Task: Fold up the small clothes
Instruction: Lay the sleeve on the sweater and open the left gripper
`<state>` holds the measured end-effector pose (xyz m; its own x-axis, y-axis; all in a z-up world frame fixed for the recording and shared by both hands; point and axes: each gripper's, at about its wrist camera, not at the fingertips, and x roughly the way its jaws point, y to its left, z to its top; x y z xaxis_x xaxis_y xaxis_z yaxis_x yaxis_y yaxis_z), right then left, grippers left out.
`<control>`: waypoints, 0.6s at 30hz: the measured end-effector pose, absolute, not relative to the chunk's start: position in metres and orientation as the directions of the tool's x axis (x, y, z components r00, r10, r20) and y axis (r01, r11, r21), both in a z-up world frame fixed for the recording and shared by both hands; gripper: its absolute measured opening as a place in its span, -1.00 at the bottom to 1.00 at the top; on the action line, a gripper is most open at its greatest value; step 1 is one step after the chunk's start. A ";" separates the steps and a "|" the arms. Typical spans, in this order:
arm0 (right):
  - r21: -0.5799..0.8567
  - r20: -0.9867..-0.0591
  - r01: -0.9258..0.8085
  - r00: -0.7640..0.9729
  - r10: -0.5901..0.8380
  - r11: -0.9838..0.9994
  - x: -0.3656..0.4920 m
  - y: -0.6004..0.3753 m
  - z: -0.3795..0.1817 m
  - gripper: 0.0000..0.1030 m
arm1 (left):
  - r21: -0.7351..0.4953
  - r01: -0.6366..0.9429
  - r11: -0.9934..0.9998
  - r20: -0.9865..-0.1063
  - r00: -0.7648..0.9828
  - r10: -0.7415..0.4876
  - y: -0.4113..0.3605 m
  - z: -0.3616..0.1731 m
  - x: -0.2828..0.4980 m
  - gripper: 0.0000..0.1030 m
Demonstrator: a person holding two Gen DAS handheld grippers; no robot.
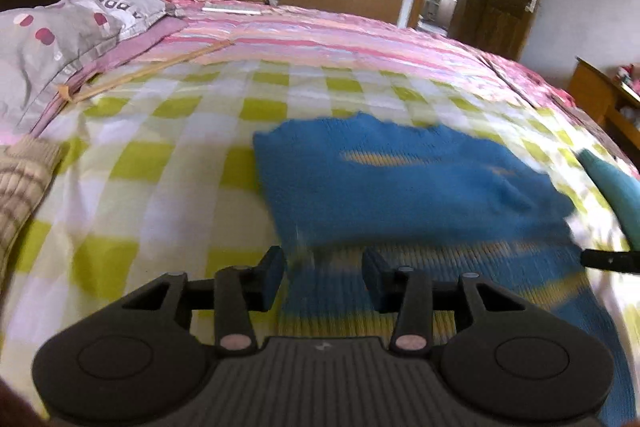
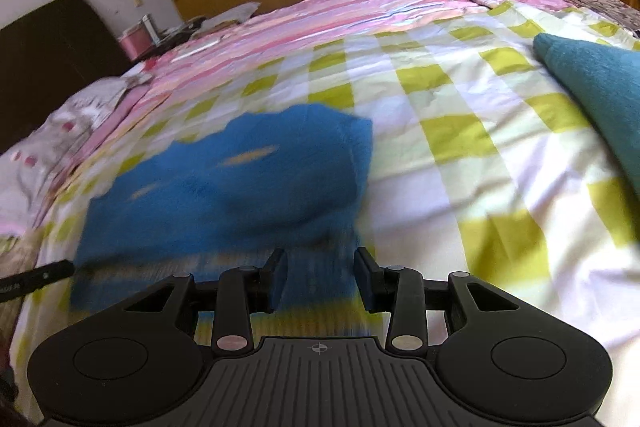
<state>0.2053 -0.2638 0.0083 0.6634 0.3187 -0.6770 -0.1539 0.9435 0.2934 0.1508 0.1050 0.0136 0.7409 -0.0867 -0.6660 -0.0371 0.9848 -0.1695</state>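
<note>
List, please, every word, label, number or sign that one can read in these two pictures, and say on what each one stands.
"appy", upside down, perhaps part of a longer word: on the grey pillow.
A small crosshair sign, no letters: on the base behind the right tongs.
A faint mark on the base behind the left tongs: too blurred to read.
The blue sweater: only yellow marks, no letters.

- One blue knitted sweater (image 1: 400, 187)
- One teal garment (image 2: 600, 95)
- One beige striped knit (image 1: 24, 187)
- One grey pillow (image 1: 60, 39)
- Two grippers: left gripper (image 1: 324, 279), right gripper (image 2: 320, 277)
</note>
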 end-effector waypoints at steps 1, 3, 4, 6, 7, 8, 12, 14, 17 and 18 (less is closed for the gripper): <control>0.293 -0.684 -0.165 0.652 0.327 0.942 0.194 -0.266 0.010 -0.29 | -0.166 -0.028 0.986 -0.671 0.736 -0.092 0.104 0.013 0.140 -0.06; 0.302 -0.703 -0.180 0.621 0.346 0.936 0.173 -0.270 0.012 -0.29 | -0.166 -0.014 0.986 -0.682 0.724 -0.104 0.103 0.013 0.120 -0.06; 0.305 -0.714 -0.185 0.606 0.352 0.934 0.164 -0.272 0.012 -0.29 | -0.169 -0.012 0.986 -0.687 0.718 -0.109 0.102 0.012 0.111 -0.06; 0.310 -0.733 -0.186 0.577 0.359 0.932 0.143 -0.278 0.012 -0.29 | -0.187 -0.016 0.982 -0.702 0.702 -0.122 0.103 0.011 0.094 -0.06; 0.314 -0.743 -0.186 0.562 0.363 0.931 0.135 -0.280 0.012 -0.29 | -0.203 -0.020 0.979 -0.712 0.689 -0.133 0.104 0.008 0.086 -0.06; 0.315 -0.755 -0.186 0.546 0.364 0.931 0.124 -0.283 0.011 -0.28 | -0.218 -0.021 0.976 -0.725 0.672 -0.147 0.104 0.005 0.077 -0.06; 0.307 -0.781 -0.171 0.516 0.351 0.936 0.093 -0.294 0.007 -0.25 | -0.216 -0.028 0.976 -0.762 0.630 -0.150 0.100 -0.006 0.047 -0.06; 0.317 -0.792 -0.164 0.497 0.356 0.934 0.082 -0.299 0.004 -0.25 | -0.217 -0.029 0.976 -0.766 0.625 -0.152 0.098 -0.009 0.036 -0.06; 0.335 -0.794 -0.162 0.482 0.371 0.928 0.071 -0.303 -0.002 -0.24 | -0.212 -0.026 0.977 -0.767 0.623 -0.150 0.095 -0.010 0.030 -0.06; 0.347 -0.793 -0.155 0.477 0.378 0.925 0.069 -0.303 -0.003 -0.24 | -0.226 -0.018 0.974 -0.768 0.618 -0.166 0.094 -0.009 0.029 -0.06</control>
